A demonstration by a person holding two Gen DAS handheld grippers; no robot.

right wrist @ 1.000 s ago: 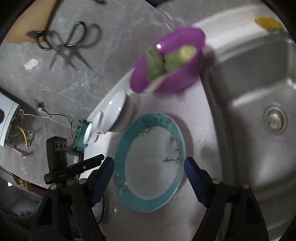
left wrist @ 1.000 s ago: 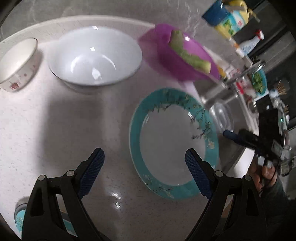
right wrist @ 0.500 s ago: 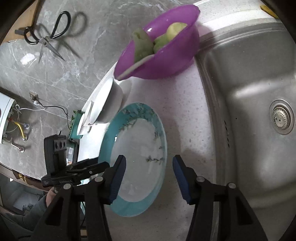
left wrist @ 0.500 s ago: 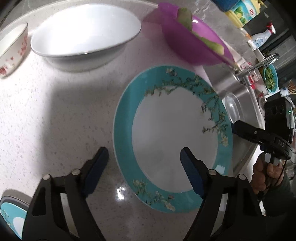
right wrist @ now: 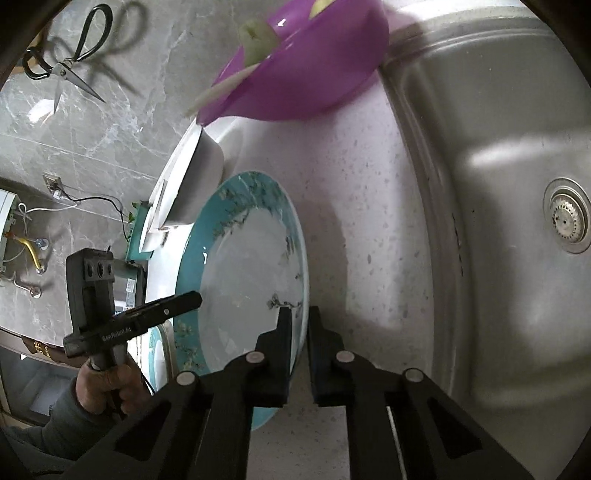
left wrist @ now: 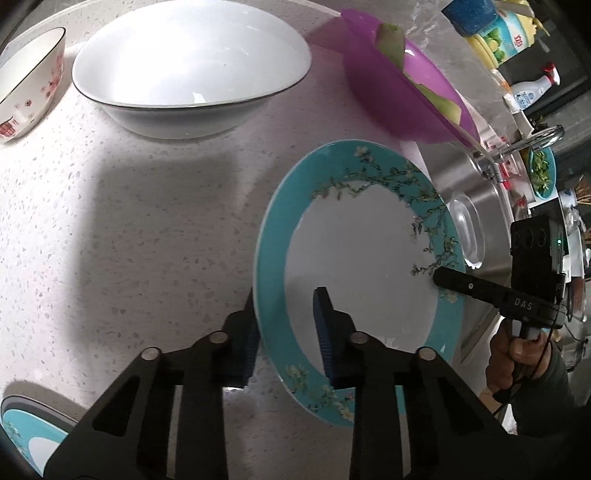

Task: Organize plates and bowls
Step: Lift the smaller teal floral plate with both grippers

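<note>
A teal-rimmed floral plate [left wrist: 354, 258] lies on the speckled counter, its left edge tilted up. My left gripper [left wrist: 286, 328] is shut on its near-left rim, one finger under and one over. My right gripper [right wrist: 300, 332] is shut on the opposite rim of the same plate [right wrist: 240, 280]. A large white bowl [left wrist: 192, 66] and a small red-patterned bowl [left wrist: 29, 85] stand behind. A purple bowl [left wrist: 402, 88] with green vegetable pieces sits far right. A second teal plate [left wrist: 26, 439] shows at the bottom left.
A steel sink [right wrist: 498, 184] with a drain lies right of the plate. Scissors [right wrist: 62, 62] hang on the marble wall. Bottles [left wrist: 506, 33] and a tap [left wrist: 532, 140] stand beyond the sink. A glass lid [left wrist: 469, 232] lies in the sink.
Both grippers have moved in on the teal plate and shut on opposite rims. They were open half a second ago. The plate's left edge has lifted.
</note>
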